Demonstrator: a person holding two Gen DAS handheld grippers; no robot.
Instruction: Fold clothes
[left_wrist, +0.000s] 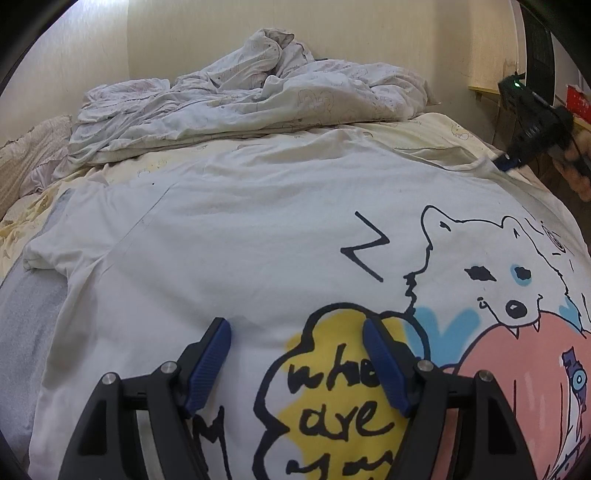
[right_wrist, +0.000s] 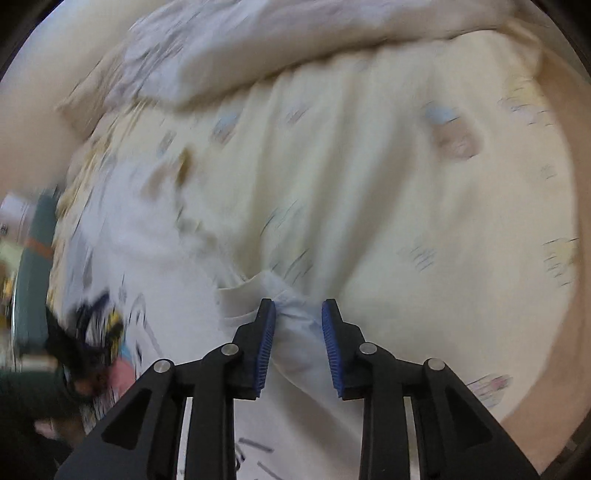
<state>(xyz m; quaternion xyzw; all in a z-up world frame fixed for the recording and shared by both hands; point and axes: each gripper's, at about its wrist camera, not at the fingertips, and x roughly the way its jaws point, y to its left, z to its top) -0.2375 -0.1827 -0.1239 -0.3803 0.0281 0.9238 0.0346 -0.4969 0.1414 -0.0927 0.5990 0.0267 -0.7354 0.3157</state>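
Right wrist: fingers (right_wrist: 299, 310) straddle T-shirt (right_wrist: 295, 339) fold, blurry pic.

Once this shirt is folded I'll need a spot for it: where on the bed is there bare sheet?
Bare cream sheet lies beyond the T-shirt, between its sleeve by the right gripper and the crumpled duvet. A narrower strip shows left of the shirt, near the pillow. The head of the bed is crowded by the duvet; the shirt covers the middle, under the left gripper.

I am looking into a home bedroom: a bed (left_wrist: 443, 129) in a cartoon-print sheet is filling the view, a rumpled duvet (left_wrist: 240, 96) lying at twelve o'clock against papered walls (left_wrist: 369, 33).
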